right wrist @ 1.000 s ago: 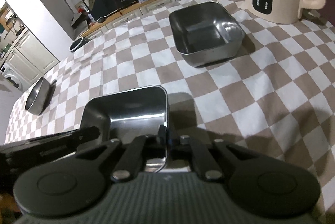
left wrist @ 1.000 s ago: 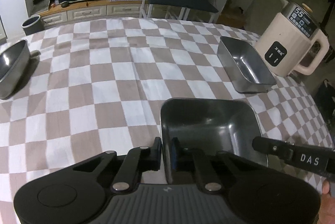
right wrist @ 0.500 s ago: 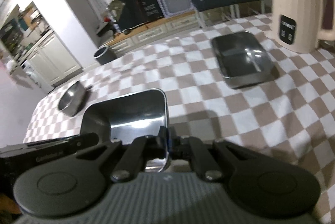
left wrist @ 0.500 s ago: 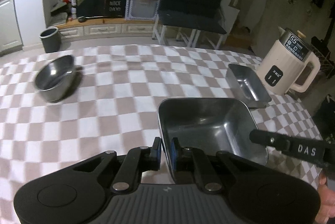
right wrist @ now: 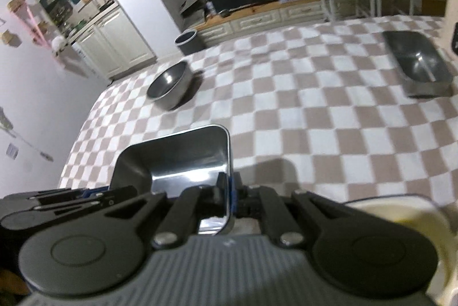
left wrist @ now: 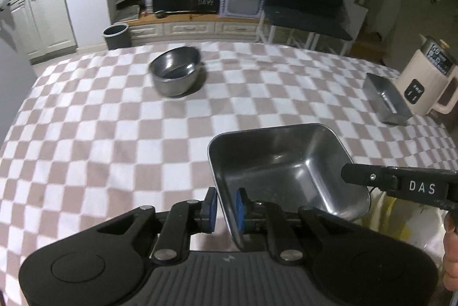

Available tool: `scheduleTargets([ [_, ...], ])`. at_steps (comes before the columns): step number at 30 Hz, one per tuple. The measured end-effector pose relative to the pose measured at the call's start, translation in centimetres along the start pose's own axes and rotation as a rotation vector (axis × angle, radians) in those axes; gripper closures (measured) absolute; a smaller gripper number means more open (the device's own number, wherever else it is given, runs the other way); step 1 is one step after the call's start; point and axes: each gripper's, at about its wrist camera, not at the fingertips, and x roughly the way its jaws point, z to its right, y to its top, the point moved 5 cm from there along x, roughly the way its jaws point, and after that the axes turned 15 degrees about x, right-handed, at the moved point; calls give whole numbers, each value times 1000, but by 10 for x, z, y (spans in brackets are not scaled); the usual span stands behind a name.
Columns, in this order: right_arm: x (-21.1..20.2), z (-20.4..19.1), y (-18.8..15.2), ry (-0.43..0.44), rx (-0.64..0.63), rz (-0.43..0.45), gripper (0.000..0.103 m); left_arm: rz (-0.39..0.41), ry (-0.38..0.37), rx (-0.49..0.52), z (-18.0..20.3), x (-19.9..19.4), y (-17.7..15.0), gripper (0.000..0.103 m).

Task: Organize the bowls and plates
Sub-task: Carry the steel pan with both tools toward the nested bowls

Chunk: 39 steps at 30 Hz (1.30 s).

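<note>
We carry a square steel dish [left wrist: 282, 171] between two grippers, clear of the checked tablecloth [left wrist: 100, 140] at the near edge of the table. The left gripper [left wrist: 224, 204] straddles the dish's left wall, its blue pads [left wrist: 239, 204] on either side; its jaws are easing apart, the outer pad already off the metal. The right gripper [right wrist: 227, 193] is clenched on the dish's right wall.

Two other vessels stand on the cloth: a round steel bowl [left wrist: 176, 74] at the far middle and a second square dish [left wrist: 388, 102] at the far right, just beside a cream electric kettle [left wrist: 426, 82].

We judge this the transport step: the held dish most likely belongs nested with its square twin. That calls for one gripper to hold firm while we swing right and far, keep the dish level, line up the corners, and lower it in.

Readable writing: "DAS" on the right gripper's finger, "HAVE A NICE DAY!" on a dark board beyond the table. The kettle's display is too blurred to read.
</note>
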Motion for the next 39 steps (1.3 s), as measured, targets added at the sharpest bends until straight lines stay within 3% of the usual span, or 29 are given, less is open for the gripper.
scheduleTargets([
  [13,30,-29,-64,-82,-149,-190,97,-110,20,0,-31,5,-51,88],
  [19,38,-30,-68,-89,-141,-208,97,-143,12,23,-31,12,-61,82],
  [29,55,-38,-69,-79,-129,-248,97,-177,0,17,-43,24,-71,82],
  [39,54,-40,-74,-95,-152,-253,95,-166,-10,30,-47,26,-71,82],
])
